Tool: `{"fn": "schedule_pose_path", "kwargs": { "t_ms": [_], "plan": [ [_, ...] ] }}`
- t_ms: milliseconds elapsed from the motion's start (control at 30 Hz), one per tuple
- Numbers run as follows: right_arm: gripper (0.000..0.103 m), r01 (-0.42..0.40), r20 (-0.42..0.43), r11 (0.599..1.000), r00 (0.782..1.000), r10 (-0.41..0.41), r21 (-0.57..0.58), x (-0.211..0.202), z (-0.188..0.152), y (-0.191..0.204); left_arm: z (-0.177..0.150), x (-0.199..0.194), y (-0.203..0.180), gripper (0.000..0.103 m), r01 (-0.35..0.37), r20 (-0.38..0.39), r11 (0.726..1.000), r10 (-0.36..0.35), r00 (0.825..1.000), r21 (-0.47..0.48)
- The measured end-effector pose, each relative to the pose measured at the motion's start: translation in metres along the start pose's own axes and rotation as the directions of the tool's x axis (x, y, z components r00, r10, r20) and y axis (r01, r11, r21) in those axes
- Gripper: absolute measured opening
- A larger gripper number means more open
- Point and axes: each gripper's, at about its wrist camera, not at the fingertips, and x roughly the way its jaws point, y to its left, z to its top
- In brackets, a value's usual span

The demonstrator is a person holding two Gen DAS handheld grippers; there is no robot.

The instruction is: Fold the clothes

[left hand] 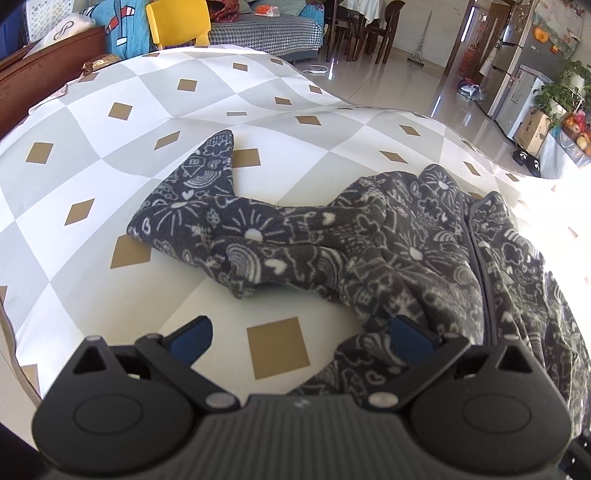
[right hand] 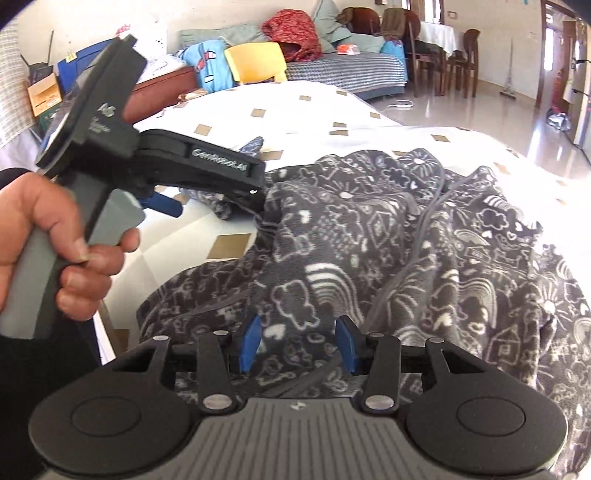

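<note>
**Fleece garment loose on the table, both grippers open**

Fleece garment (left hand: pixel 369 236), dark grey with white doodle print, lies crumpled on the checked tablecloth (left hand: pixel 110 155). One sleeve (left hand: pixel 199 184) stretches out toward the far left; the bulk is bunched on the right, zipper edge (left hand: pixel 480 258) showing.

Left gripper (left hand: pixel 301 332): jaws wide apart, nothing between the blue pads (left hand: pixel 195 334). Bare tablecloth shows in the gap; the right-side pad sits over the garment's edge, contact unclear. In the right wrist view a hand (right hand: pixel 55 240) holds this gripper's handle above the table.

Right gripper (right hand: pixel 298 343): jaws partly open, fleece directly below the gap, pads (right hand: pixel 251 343) not pinching it. Nothing held.

Yellow chair (left hand: pixel 179 22) stands behind the table.
</note>
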Motion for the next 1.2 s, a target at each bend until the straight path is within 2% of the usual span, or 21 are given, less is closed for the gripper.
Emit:
{"fn": "schedule_pose_path", "kwargs": {
  "t_ms": [167, 333, 433, 533, 700, 833, 933, 1000, 1100, 1200],
  "plan": [
    [0.044, 0.115, 0.015, 0.989, 0.993, -0.117, 0.093, -0.008, 0.000, -0.020, -0.010, -0.007, -0.010, 0.103, 0.034, 0.006, 0.997, -0.035, 0.999, 0.063],
    [0.044, 0.203, 0.004, 0.950, 0.978, -0.209, 0.239, -0.017, -0.001, -0.049, -0.022, -0.007, -0.021, 0.103, 0.067, -0.026, 0.985, -0.064, 0.998, 0.158],
    [0.044, 0.247, -0.028, 0.911, 0.967, -0.252, 0.331, -0.019, -0.003, -0.066, -0.031, -0.006, -0.030, 0.103, 0.050, -0.035, 0.969, -0.042, 0.999, 0.242],
    [0.044, 0.280, -0.051, 0.855, 0.956, -0.287, 0.437, -0.021, -0.007, -0.084, -0.038, -0.002, -0.035, 0.103, 0.046, -0.055, 0.955, -0.031, 0.998, 0.293],
    [0.044, 0.319, -0.075, 0.787, 0.940, -0.331, 0.528, -0.025, -0.012, -0.101, -0.043, 0.008, -0.036, 0.103, 0.059, -0.080, 0.953, -0.036, 0.996, 0.298],
    [0.045, 0.346, -0.096, 0.765, 0.931, -0.353, 0.544, -0.025, -0.014, -0.105, -0.046, 0.014, -0.042, 0.102, 0.076, -0.085, 0.947, -0.052, 0.995, 0.313],
    [0.045, 0.359, -0.113, 0.747, 0.926, -0.360, 0.560, -0.023, -0.017, -0.108, -0.050, 0.015, -0.048, 0.091, 0.096, -0.086, 0.938, -0.071, 0.994, 0.332],
    [0.045, 0.365, -0.125, 0.736, 0.924, -0.362, 0.570, -0.022, -0.019, -0.111, -0.050, 0.015, -0.050, 0.074, 0.121, -0.093, 0.935, -0.096, 0.991, 0.333],
    [0.045, 0.372, -0.138, 0.718, 0.921, -0.365, 0.589, -0.020, -0.022, -0.114, -0.051, 0.012, -0.051, 0.057, 0.131, -0.081, 0.934, -0.111, 0.991, 0.331],
    [0.045, 0.377, -0.148, 0.702, 0.919, -0.366, 0.604, -0.019, -0.024, -0.117, -0.051, 0.011, -0.050, 0.050, 0.124, -0.062, 0.944, -0.110, 0.992, 0.307]
  ]
}}
